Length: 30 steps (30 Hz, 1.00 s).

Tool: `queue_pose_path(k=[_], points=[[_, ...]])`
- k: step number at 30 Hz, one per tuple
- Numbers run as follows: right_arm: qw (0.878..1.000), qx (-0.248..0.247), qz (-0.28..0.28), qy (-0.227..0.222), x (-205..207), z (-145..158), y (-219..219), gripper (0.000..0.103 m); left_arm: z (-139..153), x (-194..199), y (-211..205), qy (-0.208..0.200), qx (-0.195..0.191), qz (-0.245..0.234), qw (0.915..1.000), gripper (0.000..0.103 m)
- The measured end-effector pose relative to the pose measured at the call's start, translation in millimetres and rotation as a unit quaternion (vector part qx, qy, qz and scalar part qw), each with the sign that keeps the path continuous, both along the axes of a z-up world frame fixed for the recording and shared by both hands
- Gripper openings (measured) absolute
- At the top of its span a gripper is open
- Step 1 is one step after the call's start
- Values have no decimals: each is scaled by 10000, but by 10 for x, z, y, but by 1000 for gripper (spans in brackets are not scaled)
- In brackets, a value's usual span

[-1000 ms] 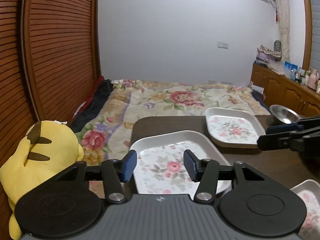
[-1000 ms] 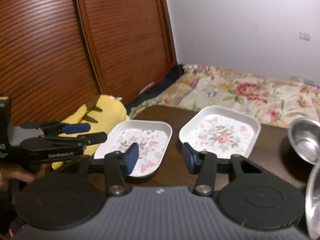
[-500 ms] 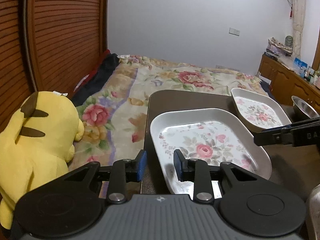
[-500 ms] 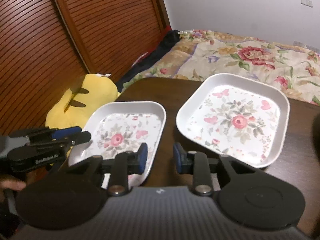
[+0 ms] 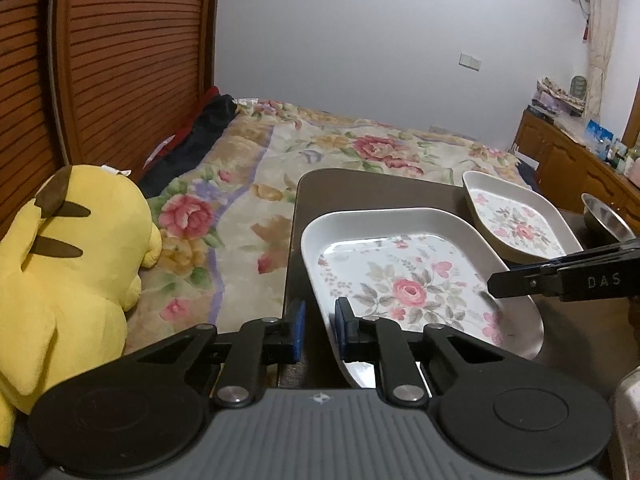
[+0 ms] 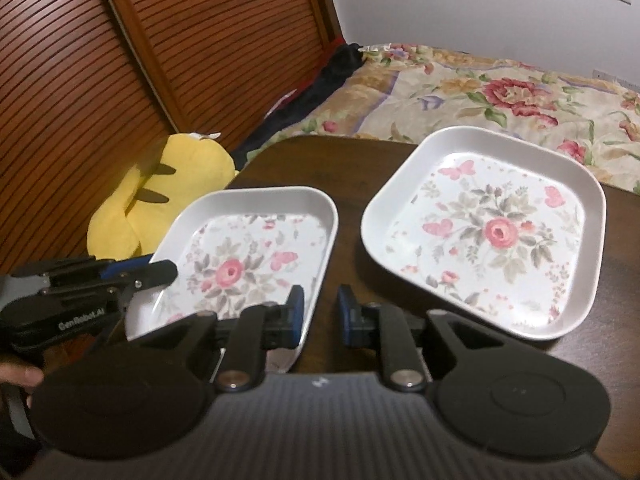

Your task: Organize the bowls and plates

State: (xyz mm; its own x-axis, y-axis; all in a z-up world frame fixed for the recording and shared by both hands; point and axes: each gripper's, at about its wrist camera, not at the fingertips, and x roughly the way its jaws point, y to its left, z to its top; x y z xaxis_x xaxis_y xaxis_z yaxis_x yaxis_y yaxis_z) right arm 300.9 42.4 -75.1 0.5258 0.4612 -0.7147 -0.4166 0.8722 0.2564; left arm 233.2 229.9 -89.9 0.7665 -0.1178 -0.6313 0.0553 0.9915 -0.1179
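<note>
Two white square plates with rose prints lie on a dark table (image 5: 360,188). My left gripper (image 5: 320,332) straddles the left rim of the near plate (image 5: 408,280): one pad is inside it, the other outside over the table edge. Its jaws are closing and a gap still shows. My right gripper (image 6: 320,316) straddles the right rim of the same plate (image 6: 248,256). It is closing too, with bare table showing beside the outer pad. The second plate (image 6: 488,232) lies apart to the right. A steel bowl (image 5: 608,220) sits beyond it.
A yellow plush toy (image 5: 68,272) lies left of the table on a floral bedspread (image 5: 340,152). Slatted wooden doors stand at the left. Part of another plate (image 5: 628,420) shows at the bottom right. A person's hand (image 6: 16,376) holds the left gripper.
Both grippers came down and forward onto the near plate's opposite rims. Their jaws narrowed from wide to a small gap.
</note>
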Motion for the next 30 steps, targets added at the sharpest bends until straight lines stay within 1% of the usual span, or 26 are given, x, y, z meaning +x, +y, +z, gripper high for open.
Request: queue_pose_path(k=[1,3,5,8,11,16,20,25,30], points=[[10000,-2,46,12,5,3,11,13,0,-5,0,7,-31,-10,10000,15],[9999,47,109,52,13,-5,25,9,3,-11,-13,40,-112,-50,9999,12],[9999,13,131,22,-6,-10,43,9,25,-25,-19,102,-166,-1,9998,11],[9999,86,86,-13,-53,20,6,9,122,-120,-15,10,-324,12,9995,11],[9996,234,95,-151,-139,168,-85,8,289,-253,-100,-140,-320,-65,9994,11],[9986,343,55,-400,-289,459,-300,8,544,-412,-317,-332,-307,-260,9986,11],[9981,320,-47,-524,-400,593,-502,8,654,-497,-532,-390,-227,-407,9982,11],[9977,299,-196,-575,-566,651,-753,8,732,-627,-799,-426,-131,-554,9975,11],[9980,232,-315,-505,-749,606,-937,8,731,-755,-960,-327,-185,-702,9968,12]])
